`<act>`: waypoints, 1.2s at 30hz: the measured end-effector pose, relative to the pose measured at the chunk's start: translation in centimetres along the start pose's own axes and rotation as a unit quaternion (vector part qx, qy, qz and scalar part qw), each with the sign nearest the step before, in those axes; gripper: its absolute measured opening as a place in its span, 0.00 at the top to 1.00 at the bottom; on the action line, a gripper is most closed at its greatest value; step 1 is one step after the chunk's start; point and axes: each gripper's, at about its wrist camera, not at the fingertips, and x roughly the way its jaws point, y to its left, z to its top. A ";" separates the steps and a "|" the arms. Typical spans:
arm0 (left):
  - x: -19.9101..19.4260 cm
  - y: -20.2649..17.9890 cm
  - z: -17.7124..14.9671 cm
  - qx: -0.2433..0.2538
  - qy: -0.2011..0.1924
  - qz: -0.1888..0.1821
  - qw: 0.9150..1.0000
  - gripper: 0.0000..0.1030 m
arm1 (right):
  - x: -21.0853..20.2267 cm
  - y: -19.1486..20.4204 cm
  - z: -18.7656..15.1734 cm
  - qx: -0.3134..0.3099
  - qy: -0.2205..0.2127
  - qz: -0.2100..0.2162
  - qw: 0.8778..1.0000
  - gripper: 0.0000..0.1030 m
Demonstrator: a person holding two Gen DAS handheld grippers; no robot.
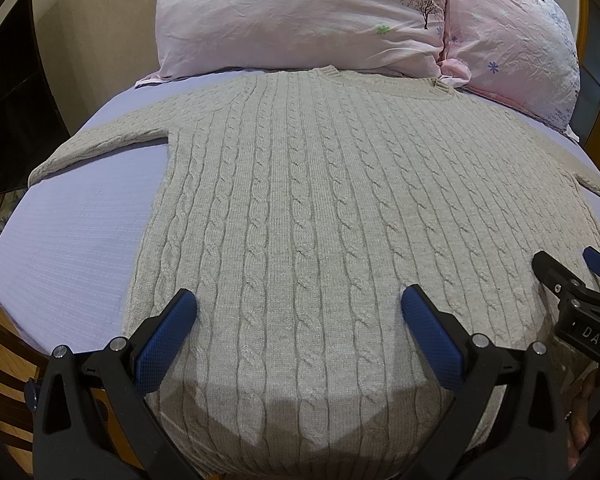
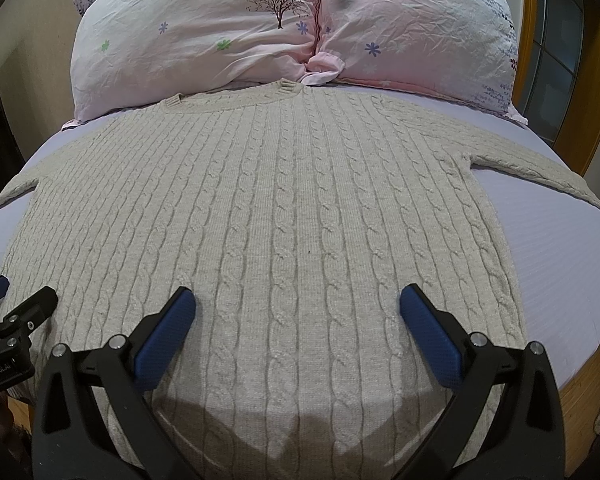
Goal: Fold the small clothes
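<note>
Sweater (image 1: 300,208) lies flat and unfolded on the bed (image 1: 68,232), cable-knit side up, collar at 12 o'clock touching the pillows (image 1: 300,16), hem at 6 o'clock under both cameras. It covers most of the lilac sheet (image 2: 572,264).

Left sleeve (image 1: 100,144) stretched out toward 9 o'clock in the left wrist view, lying on the sheet. Right sleeve (image 2: 532,168) stretched toward 3 o'clock in the right wrist view, same way. No folds made yet.

Left gripper (image 1: 300,312): released, jaws spread wide, blue pads (image 1: 164,340) apart with bare knit between them, grasping nothing. It sits over the lower body of the sweater near the hem, left of centre; cannot tell whether the tips touch the fabric.

Right gripper (image 2: 296,312): also released, jaws wide, pads (image 2: 432,340) apart, nothing held. Over the lower body near the hem, right of centre; contact with the knit not clear either.

Each gripper shows in the other's view: the right one at 4 o'clock in the left wrist view (image 1: 572,280), the left one at 8 o'clock in the right wrist view (image 2: 16,304). They are near each other, side by side, not touching.

Two pink floral pillows abut at 12 o'clock. Wooden bed frame (image 2: 580,400) visible at 4 o'clock in the right wrist view
</note>
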 end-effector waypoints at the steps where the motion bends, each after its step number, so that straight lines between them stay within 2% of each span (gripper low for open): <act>1: 0.0 0.0 0.0 0.000 0.000 0.000 1.000 0.01 | 0.0 0.0 0.0 0.000 0.000 0.000 1.000 0.02; 13: -0.5 0.1 0.6 0.000 -0.007 0.000 1.000 0.01 | 0.9 -0.3 -1.7 -0.014 -0.017 0.011 1.000 0.02; 15: -0.5 0.1 0.3 0.002 -0.009 -0.001 1.000 0.01 | 0.8 -0.5 -1.9 -0.022 -0.024 0.023 0.999 0.02; 18: -0.5 0.2 0.2 0.007 -0.014 -0.005 1.000 0.01 | 0.3 -1.9 -1.6 -0.034 -0.025 0.068 0.997 0.02; 20: -0.5 0.3 0.3 0.015 -0.016 -0.013 1.000 0.01 | -0.6 -5.1 -0.1 0.013 -0.037 0.116 0.992 0.02; 21: -0.5 0.4 0.3 0.018 -0.015 -0.017 1.000 0.01 | -1.1 -6.9 0.6 0.040 -0.049 0.122 0.991 0.02; 24: -0.4 1.2 1.1 0.018 -0.019 -0.040 0.999 0.01 | -1.7 -14.9 3.9 0.153 -0.080 0.100 0.980 0.02; 26: -0.7 2.2 1.3 0.006 -0.033 -0.052 0.998 0.01 | -0.7 -21.1 5.7 0.237 -0.083 0.076 0.965 0.05; 28: -0.6 4.0 2.3 -0.015 -0.060 -0.064 0.996 0.01 | 0.7 -26.7 7.0 0.307 -0.077 0.047 0.947 0.22; 29: -0.5 5.3 3.1 -0.030 -0.075 -0.069 0.994 0.01 | 1.4 -29.2 7.5 0.338 -0.071 0.033 0.938 0.25; 31: -0.1 7.3 4.2 -0.054 -0.086 -0.074 0.992 0.01 | 3.4 -34.9 8.0 0.413 -0.052 0.004 0.909 0.30; 32: 0.2 8.6 4.9 -0.067 -0.090 -0.075 0.991 0.01 | 4.2 -37.2 8.1 0.443 -0.047 -0.008 0.895 0.31; 36: 1.0 12.1 6.6 -0.105 -0.101 -0.058 0.988 0.01 | 7.0 -42.6 7.6 0.515 -0.025 -0.029 0.856 0.41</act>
